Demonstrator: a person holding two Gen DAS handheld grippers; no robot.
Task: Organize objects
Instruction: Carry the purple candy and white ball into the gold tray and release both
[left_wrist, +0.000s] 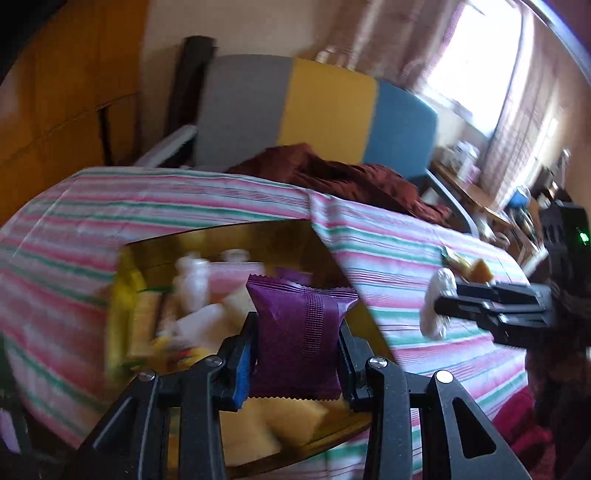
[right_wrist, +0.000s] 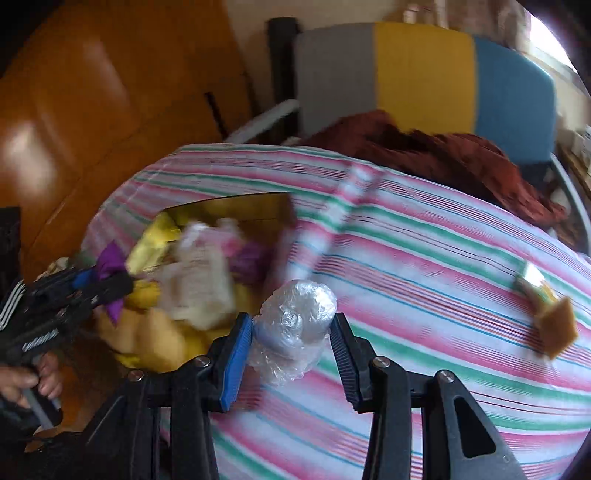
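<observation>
My left gripper (left_wrist: 297, 343) is shut on a purple snack packet (left_wrist: 299, 332) and holds it above the near side of a gold box (left_wrist: 221, 240) filled with several snacks and white bottles. My right gripper (right_wrist: 291, 328) is shut on a plastic-wrapped round item (right_wrist: 291, 325) above the striped cloth, just right of the gold box (right_wrist: 251, 210). The right gripper with its wrapped item (left_wrist: 437, 306) also shows in the left wrist view, right of the box. The left gripper (right_wrist: 107, 284) with the purple packet (right_wrist: 110, 269) shows at the left of the right wrist view.
The striped pink, green and white cloth (left_wrist: 406, 258) covers the table. A brown snack and a small packet (right_wrist: 554, 325) lie on the cloth at the right. A dark red cloth (left_wrist: 332, 173) and a grey, yellow and blue chair (left_wrist: 325, 110) stand behind. Orange cabinet (right_wrist: 92, 92) at left.
</observation>
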